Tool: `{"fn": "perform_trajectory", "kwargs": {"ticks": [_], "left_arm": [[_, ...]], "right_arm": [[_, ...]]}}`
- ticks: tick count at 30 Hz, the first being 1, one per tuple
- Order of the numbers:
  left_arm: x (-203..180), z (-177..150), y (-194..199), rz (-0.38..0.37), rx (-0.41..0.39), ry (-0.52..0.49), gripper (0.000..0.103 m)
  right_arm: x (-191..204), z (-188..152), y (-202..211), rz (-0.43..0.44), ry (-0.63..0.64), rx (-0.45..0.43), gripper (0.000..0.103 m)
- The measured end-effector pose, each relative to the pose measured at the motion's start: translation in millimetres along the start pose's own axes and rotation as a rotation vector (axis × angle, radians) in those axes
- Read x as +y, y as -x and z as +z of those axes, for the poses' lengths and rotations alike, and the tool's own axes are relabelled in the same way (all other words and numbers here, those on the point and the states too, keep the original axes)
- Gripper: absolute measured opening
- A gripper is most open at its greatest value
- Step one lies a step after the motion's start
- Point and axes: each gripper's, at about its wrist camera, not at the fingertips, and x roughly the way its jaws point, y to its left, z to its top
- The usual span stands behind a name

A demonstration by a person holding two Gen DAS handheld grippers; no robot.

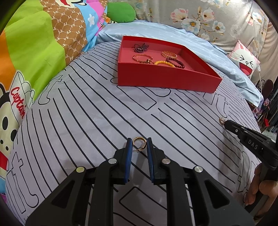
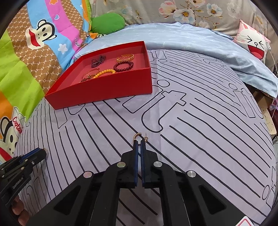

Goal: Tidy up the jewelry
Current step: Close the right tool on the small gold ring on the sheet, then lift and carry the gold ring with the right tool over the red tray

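Both tongs are pinching tiny gold hoop earrings, left tongs (image 1: 139,141) one (image 1: 136,142), right tongs (image 2: 139,141) the other (image 2: 137,136); barely caught, either could slip out onto the striped bed sheet (image 1: 86,113) before the red tray (image 1: 166,80).

You are working in a bedroom of a home, on top of a made bed. Under you lies a pale grey bedsheet (image 1: 90,121) printed with black lines and outlined letters, with a light blue satin cover (image 1: 156,29) spread at its far side. A bright cartoon-monkey quilt (image 2: 34,52) is bunched along the left, a green plush cushion (image 2: 107,24) sits by it, and a pink laughing-rabbit pillow (image 2: 253,43) leans at the right — all against floral fabric (image 1: 199,15) — soft, domestic furnishings.
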Motion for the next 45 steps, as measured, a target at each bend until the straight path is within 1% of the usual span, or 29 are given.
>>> {"fn": "perform_trajectory", "kwargs": {"ticks": [3, 5, 6, 7, 8, 14, 17, 18, 23, 27, 37, 41, 45], "left_arm": [[-1, 1, 0, 0.002, -0.001, -0.001, 0.016], [-1, 1, 0, 0.000, 0.000, 0.000, 0.016], [-1, 1, 0, -0.001, 0.000, 0.000, 0.016], [-2, 1, 0, 0.000, 0.001, 0.000, 0.016], [-3, 1, 0, -0.001, 0.002, 0.000, 0.016], [-5, 1, -1, -0.003, 0.003, -0.002, 0.016], [-4, 1, -1, -0.003, 0.003, 0.002, 0.016], [-4, 2, -2, -0.003, 0.004, 0.003, 0.016], [-4, 3, -5, -0.002, 0.007, 0.009, 0.016], [-3, 3, -4, -0.005, 0.004, 0.008, 0.016], [-5, 10, 9, -0.018, -0.029, 0.005, 0.016], [-10, 18, 16, -0.021, -0.047, -0.005, 0.016], [-18, 33, 20, -0.025, -0.065, -0.015, 0.016]], "right_arm": [[-2, 0, 2, 0.011, -0.009, -0.002, 0.004], [-1, 0, 4, 0.014, -0.008, -0.010, 0.014], [-1, 0, 5, 0.012, -0.006, -0.014, 0.024], [0, 2, 5, 0.007, -0.001, -0.021, 0.030], [1, 3, 5, 0.002, 0.003, -0.023, 0.031], [3, 8, -9, -0.010, 0.003, -0.001, 0.031], [5, 8, -12, -0.021, 0.010, 0.001, 0.023], [5, 8, -12, -0.027, 0.014, 0.001, 0.018], [6, 6, -12, -0.032, 0.018, -0.003, 0.017], [6, 5, -8, -0.018, 0.008, -0.006, 0.017], [23, 4, 23, 0.043, 0.024, -0.047, 0.017], [32, 9, 36, 0.064, 0.041, -0.074, 0.017], [38, 16, 45, 0.081, 0.053, -0.096, 0.017]]}}
